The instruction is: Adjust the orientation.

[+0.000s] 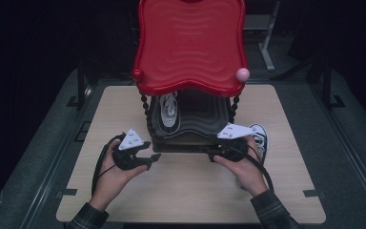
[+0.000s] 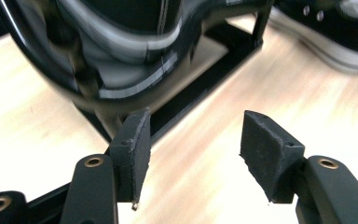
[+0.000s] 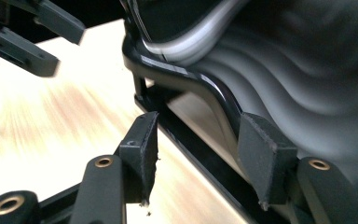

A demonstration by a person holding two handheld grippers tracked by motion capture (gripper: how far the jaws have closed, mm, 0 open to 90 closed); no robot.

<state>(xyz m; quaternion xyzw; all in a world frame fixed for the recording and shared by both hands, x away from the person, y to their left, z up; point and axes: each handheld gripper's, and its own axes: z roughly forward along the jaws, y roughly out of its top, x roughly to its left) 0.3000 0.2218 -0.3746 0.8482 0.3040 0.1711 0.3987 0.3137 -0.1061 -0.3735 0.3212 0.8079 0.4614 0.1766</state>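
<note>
1. We log a two-tier rack [image 1: 190, 129], red tray on top, mid-surface [image 1: 286, 191]
2. Left tool [image 1: 153, 157], near-left of its base: released, nothing gripped
3. Right tool [image 1: 208, 153], near-right: released

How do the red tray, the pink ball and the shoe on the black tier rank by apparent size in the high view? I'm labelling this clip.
1. red tray
2. shoe, partly hidden under the tray
3. pink ball
The tray sits nearer the camera, which exaggerates its lead.
</note>
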